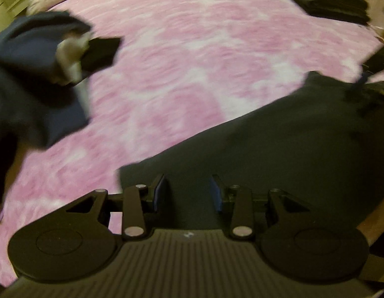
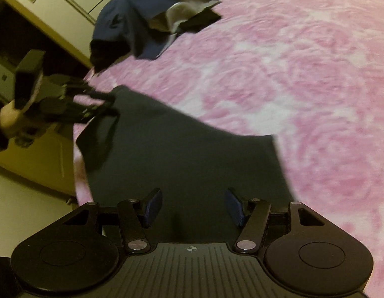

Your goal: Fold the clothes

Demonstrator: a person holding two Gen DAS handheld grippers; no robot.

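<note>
Two grippers of mine are hovering, fingers spread and pinching nothing: left gripper [image 1: 188,192] and right gripper [image 2: 193,207] over a dark flat cloth garment [image 2: 182,154] lying at the near edge of a pink rose-patterned fleece blanket [image 2: 303,62], wide bare blanket beyond.

Bare pink blanket [image 2: 303,74] between clothes heaps [image 2: 147,17]

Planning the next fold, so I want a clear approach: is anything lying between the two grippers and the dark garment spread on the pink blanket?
Nothing visible: the dark garment lies directly under the right gripper and left gripper.
</note>
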